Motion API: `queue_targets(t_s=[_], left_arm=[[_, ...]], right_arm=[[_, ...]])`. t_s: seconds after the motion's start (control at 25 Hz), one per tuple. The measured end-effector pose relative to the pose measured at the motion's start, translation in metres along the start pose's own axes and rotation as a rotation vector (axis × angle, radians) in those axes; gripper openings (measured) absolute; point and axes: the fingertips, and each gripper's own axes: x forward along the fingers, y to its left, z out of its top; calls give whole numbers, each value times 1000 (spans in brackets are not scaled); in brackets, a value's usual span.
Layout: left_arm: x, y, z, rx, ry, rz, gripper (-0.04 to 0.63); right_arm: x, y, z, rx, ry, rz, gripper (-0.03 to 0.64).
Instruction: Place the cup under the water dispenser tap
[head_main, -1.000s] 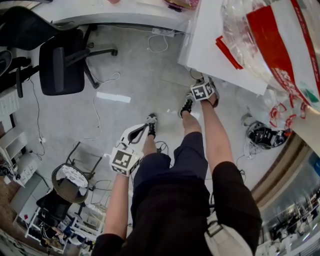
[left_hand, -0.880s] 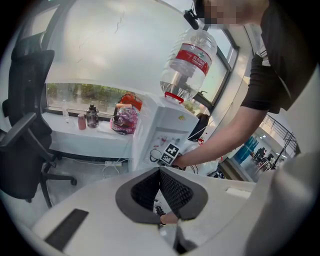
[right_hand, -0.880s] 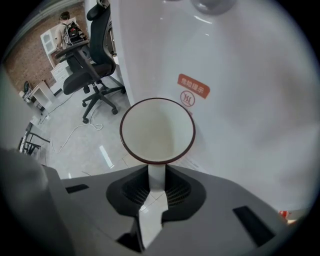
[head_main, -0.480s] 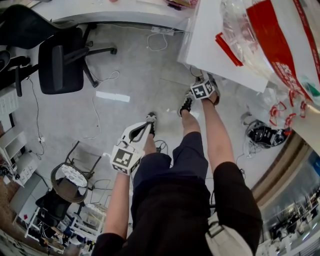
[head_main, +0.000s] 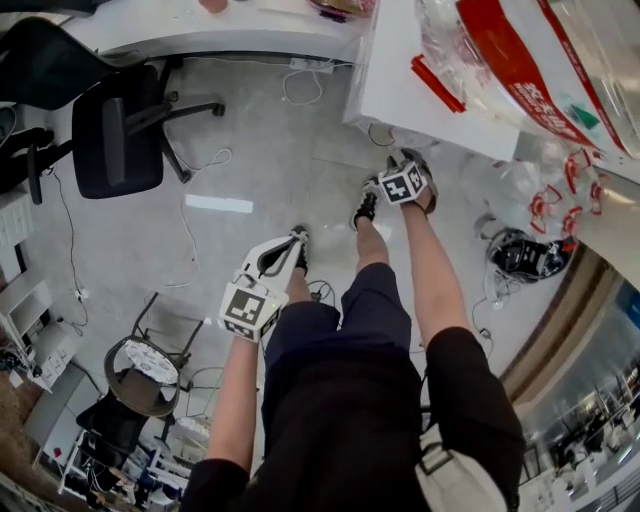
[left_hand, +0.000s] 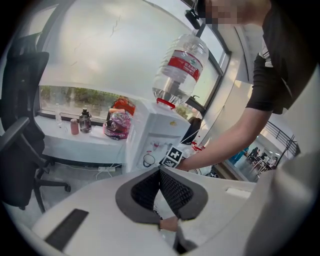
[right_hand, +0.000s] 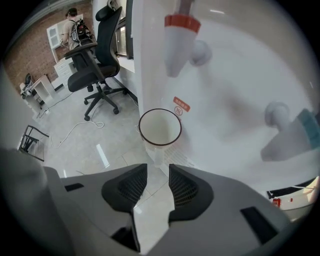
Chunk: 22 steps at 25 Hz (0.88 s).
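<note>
Cup: clear plastic cup with dark rim (right_hand: 160, 131), upright, long axis vertical, mouth up | Place: on grille (right_hand: 178, 151) of white water dispenser (right_hand: 240, 100), under red-capped tap (right_hand: 175, 40) | Right gripper (right_hand: 158, 170): jaws just opened wide, empty, cup just beyond fingertips | Left gripper (left_hand: 160, 172): jaws together, empty

Black T-shirt (head_main: 340, 430), dark shorts (head_main: 378, 305)

**Three Cameras Round One Dispenser**

Looked steeply down from the head, from well above, onto floor (head_main: 250, 150), office chair (head_main: 115, 140) and water dispenser (head_main: 400, 90). Rode the left gripper (left_hand: 161, 187) and faced the dispenser's front from farther back. Rode the right gripper (right_hand: 158, 185), aimed steeply down, close over the cup (right_hand: 160, 127) beneath the tap (right_hand: 175, 42). Caught the dispenser in all three.
</note>
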Motion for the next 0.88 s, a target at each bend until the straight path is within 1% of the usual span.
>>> queue_targets(t_s=[0.08, 0.16, 0.28, 0.4, 0.52, 0.6, 0.72, 0.88], left_arm=[[-5, 0, 2, 4, 5, -9, 0], [-10, -1, 8, 28, -19, -19, 0], [-17, -3, 14, 56, -36, -30, 0], [-26, -2, 25, 76, -41, -35, 0], [-33, -3, 38, 88, -59, -42, 0], [-37, -8, 42, 90, -68, -52, 0], [-38, -15, 46, 113, -69, -71, 0], [-38, -22, 61, 152, -75, -98, 0]], right_arm=[[-14, 2, -4, 15, -3, -5, 126], [-29, 5, -11, 26, -2, -10, 124], [-53, 11, -28, 38, 14, -7, 101], [-79, 17, -38, 77, 17, 8, 82], [-113, 22, -24, 115, -55, 36, 32], [-140, 29, -16, 109, -88, 50, 15], [-176, 40, -6, 95, -138, 80, 6], [-220, 49, 4, 103, -193, 96, -3]])
